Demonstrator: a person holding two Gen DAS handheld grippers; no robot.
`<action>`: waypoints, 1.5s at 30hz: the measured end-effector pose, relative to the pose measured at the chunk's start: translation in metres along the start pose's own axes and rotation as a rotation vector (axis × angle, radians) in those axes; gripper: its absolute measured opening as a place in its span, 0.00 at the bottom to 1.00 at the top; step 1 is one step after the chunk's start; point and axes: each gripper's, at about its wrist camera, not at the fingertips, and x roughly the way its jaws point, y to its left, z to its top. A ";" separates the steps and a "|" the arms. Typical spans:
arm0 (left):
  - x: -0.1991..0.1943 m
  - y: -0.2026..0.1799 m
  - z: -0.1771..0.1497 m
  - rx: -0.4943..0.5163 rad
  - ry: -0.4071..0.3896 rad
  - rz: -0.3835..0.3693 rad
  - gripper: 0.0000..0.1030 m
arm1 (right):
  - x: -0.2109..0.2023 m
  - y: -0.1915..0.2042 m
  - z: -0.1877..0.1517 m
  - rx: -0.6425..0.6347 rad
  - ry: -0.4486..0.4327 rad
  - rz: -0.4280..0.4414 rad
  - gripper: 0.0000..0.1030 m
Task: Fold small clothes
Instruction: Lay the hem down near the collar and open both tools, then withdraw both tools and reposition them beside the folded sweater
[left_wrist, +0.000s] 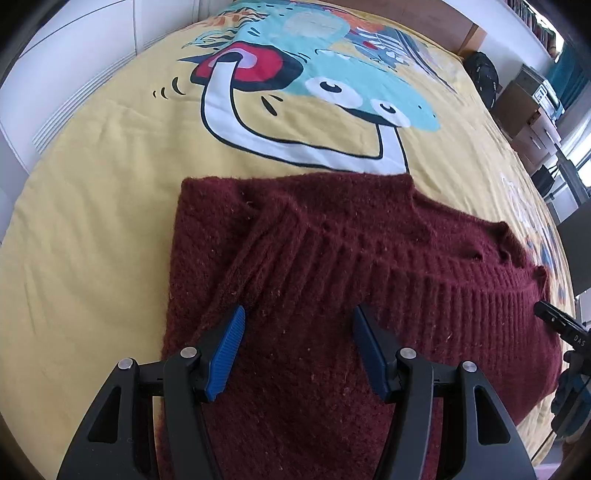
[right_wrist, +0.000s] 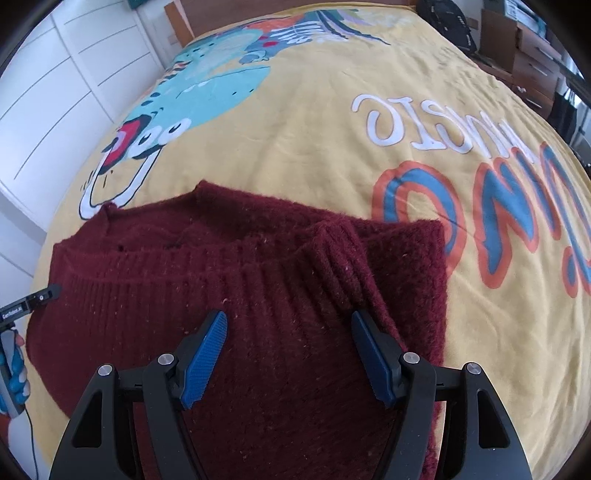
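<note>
Maroon knit sweater (left_wrist: 295, 280) lies partly folded on the yellow printed bedspread (left_wrist: 92, 184). Your left tongs (left_wrist: 298, 325) and right tongs (right_wrist: 289, 328) both gape, empty, over it. Pinch the ribbed hem (right_wrist: 207, 280) evenly; the sleeve cuff (right_wrist: 340, 266) may snag

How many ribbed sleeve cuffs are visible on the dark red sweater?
2. One cuff lies on the sweater's left part, another on its right part; both are folded inward.
</note>
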 end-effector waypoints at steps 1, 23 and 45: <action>-0.005 -0.001 0.000 0.004 -0.009 0.004 0.53 | -0.005 0.000 0.001 0.002 -0.008 -0.010 0.70; -0.042 -0.016 -0.089 0.071 -0.080 0.082 0.53 | -0.041 0.051 -0.090 -0.160 -0.008 -0.043 0.70; -0.050 -0.025 -0.111 0.123 -0.147 0.137 0.53 | -0.040 0.054 -0.095 -0.160 -0.012 -0.060 0.70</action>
